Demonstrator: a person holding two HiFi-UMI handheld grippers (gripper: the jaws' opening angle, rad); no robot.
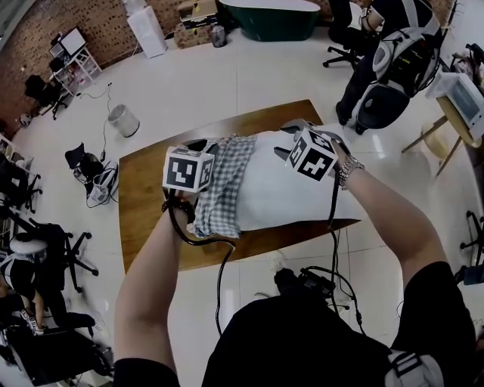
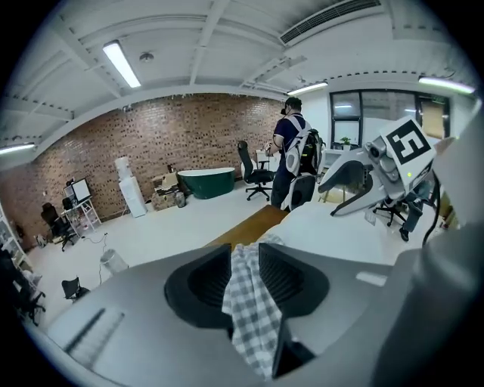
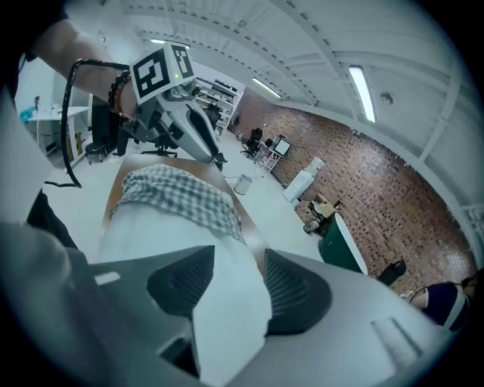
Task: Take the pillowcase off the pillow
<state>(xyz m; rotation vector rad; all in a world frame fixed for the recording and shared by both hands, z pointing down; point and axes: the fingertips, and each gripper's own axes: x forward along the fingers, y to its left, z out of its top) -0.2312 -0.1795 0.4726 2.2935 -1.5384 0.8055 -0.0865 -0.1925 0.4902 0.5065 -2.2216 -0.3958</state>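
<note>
A white pillow (image 1: 280, 189) lies across a brown wooden table (image 1: 147, 189). A grey-and-white checked pillowcase (image 1: 223, 189) is bunched over its left end. My left gripper (image 2: 244, 253) is shut on a fold of the checked pillowcase (image 2: 249, 302), which hangs down between the pads. My right gripper (image 3: 238, 264) is shut on the white pillow (image 3: 227, 317) at its bare right end, the fabric filling the gap between the pads. In the head view both grippers (image 1: 215, 145) (image 1: 293, 130) are raised over the pillow's far edge, a pillow-width apart.
A person with a backpack (image 1: 393, 68) stands beyond the table's far right corner. A dark green tub (image 1: 272, 19) sits by the brick wall, and a white bin (image 1: 123, 119) stands on the floor to the left. Office chairs stand at the left, and cables trail by the table's near edge.
</note>
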